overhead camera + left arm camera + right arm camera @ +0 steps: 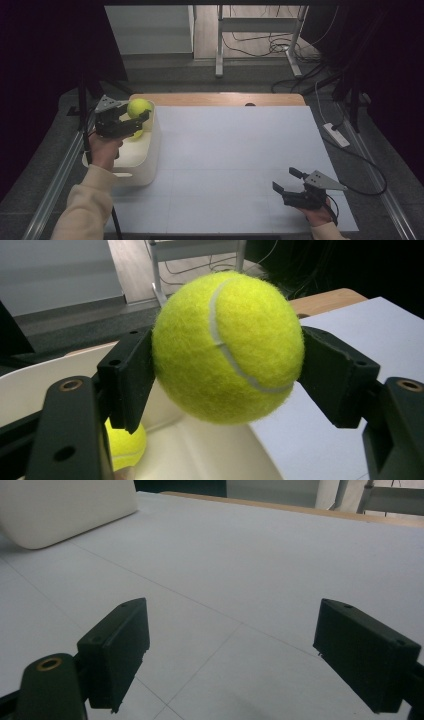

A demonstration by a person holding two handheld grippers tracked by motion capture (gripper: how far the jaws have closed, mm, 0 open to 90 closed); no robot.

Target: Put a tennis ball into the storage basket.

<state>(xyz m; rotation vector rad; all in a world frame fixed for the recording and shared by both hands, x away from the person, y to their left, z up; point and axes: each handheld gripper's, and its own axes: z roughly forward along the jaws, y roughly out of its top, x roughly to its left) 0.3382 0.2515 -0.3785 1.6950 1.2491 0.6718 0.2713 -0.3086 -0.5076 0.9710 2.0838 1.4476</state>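
A yellow tennis ball (138,107) (227,347) is clamped between the black jaws of my left gripper (136,114) (227,375), held above the cream bin (145,150) (210,450) at the table's left edge. A second tennis ball (136,134) (125,445) lies inside the bin, partly hidden by the gripper. My right gripper (286,181) (232,660) hovers low over the white tabletop near the front right, jaws wide apart with nothing between them.
The white table sheet (235,160) spreads between the two hands, with a wooden strip (220,98) along its far edge. Beyond the table stand metal desk legs (219,45) and loose cables (280,45) on the floor. A power strip (336,135) lies right of the table.
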